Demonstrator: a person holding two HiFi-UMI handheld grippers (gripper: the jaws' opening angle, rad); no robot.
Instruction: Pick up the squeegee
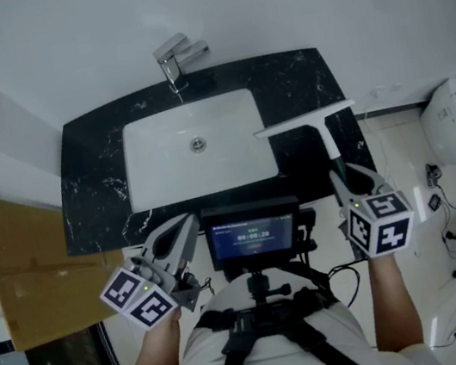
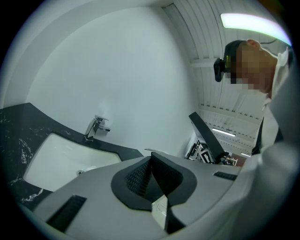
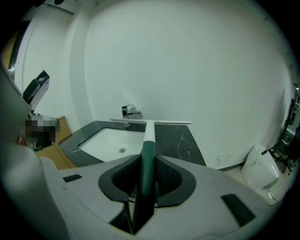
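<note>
Your right gripper has its fingers clamped on the dark green handle of the white T-shaped plastic squeegee. Its slim straight blade appears to be held clear above the black, white-veined marble surface, beside the glossy white rectangular basin. The pick-up looks essentially done. Your left gripper has its ribbed fingers pressed together on nothing.

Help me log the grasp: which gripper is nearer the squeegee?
Right. The right gripper is shut on the handle of the squeegee. The left gripper, shut and empty, is apart from it, across the sink at the counter front.
</note>
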